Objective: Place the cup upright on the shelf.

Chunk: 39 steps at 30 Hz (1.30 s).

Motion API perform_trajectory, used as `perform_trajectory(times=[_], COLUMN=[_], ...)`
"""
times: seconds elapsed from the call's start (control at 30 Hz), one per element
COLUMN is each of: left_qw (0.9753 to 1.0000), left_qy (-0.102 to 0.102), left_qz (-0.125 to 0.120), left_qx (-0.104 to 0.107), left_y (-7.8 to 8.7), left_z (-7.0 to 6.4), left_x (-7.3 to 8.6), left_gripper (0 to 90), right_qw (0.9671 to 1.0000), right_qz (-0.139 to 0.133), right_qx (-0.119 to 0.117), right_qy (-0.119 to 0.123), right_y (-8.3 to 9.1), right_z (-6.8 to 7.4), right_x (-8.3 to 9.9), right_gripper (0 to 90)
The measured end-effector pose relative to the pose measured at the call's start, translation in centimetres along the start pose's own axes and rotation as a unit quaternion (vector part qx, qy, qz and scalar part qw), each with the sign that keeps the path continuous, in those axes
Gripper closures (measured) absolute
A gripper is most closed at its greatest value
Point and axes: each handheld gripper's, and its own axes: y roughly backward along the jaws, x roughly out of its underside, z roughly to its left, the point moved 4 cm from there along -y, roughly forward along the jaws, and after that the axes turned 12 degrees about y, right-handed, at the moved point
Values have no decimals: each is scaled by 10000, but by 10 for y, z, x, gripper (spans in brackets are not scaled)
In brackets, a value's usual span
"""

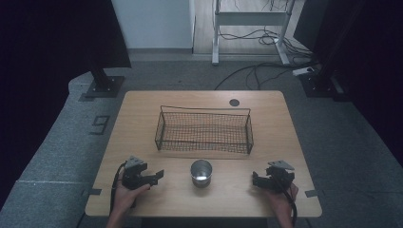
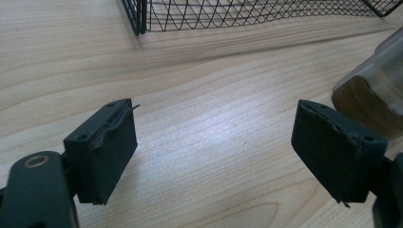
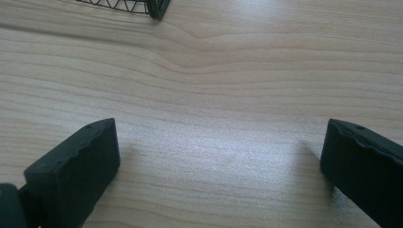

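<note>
A shiny metal cup stands upright near the front middle of the wooden table. Behind it sits a black wire basket, with nothing inside that I can see. My left gripper rests at the front left, open, jaws wide apart over bare wood. The cup shows just past its right jaw, apart from it. My right gripper rests at the front right, open, nothing between its jaws. A basket corner lies far ahead of it.
A dark round grommet sits near the table's far edge. Beyond the table are a stand base, cables on grey floor and a white desk frame.
</note>
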Motion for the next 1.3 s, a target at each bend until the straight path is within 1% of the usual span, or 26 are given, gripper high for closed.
perform_trajectory(times=[0.13, 0.33, 0.4, 0.53, 0.63, 0.83, 0.9, 1.0, 1.03, 1.07, 1.1, 1.13, 1.17, 1.2, 1.3], left_qw=[9999, 10000, 9999, 9997, 9996, 9994, 9990, 9987, 9984, 9977, 9977, 9969, 9969, 9977, 9979], left_qy=[9, 32, 12, 12, 14, 22, 60, 67, 122, 188, 188, 220, 172, 17, -42], left_qz=[-85, -67, -140, -203, -186, -236, -315, -355, -372, -379, -379, -393, -417, -394, -372], left_qx=[56, 58, 65, 148, 203, 242, 324, 356, 404, 529, 529, 645, 640, 554, 521], left_y=[3, 4, 6, 9, 9, 13, 17, 18, 20, 21, 21, 24, 25, 26, 25], left_z=[-1, 0, -1, -3, -4, -5, -8, -11, -12, -14, -14, -16, -17, -20, -22], left_x=[-3, -2, -3, -4, -5, -7, -9, -10, -12, -13, -13, -15, -15, -16, -16], left_gripper=[159, 159, 166, 172, 176, 175, 175, 175, 167, 167, 166, 166, 161, 158, 156], right_qw=[10000, 10000, 10000, 10000, 10000, 10000, 10000, 10000, 10000, 9999, 9999, 9999, 9999, 9998, 9998], right_qz=[-5, -21, -28, -25, -35, -40, -50, -57, -65, -70, -70, -74, -97, -105, -107], right_qx=[-12, -20, -16, 1, 9, 6, -12, -31, -53, -64, -64, -83, -94, -110, -114], right_qy=[4, 9, 4, -3, -8, 0, 15, 27, 53, 62, 62, 75, 94, 113, 115], right_y=[0, 1, 1, 2, 2, 2, 2, 3, 3, 3, 3, 4, 4, 5, 5], right_z=[0, 0, 0, -1, 0, 0, 0, 0, 0, 1, 1, 1, 1, 1, 1], right_x=[0, 1, 1, 1, 1, 1, 2, 2, 2, 2, 2, 2, 3, 3, 3], right_gripper=[0, 8, 8, 12, 15, 19, 24, 29, 33, 36, 36, 42, 48, 52, 52])
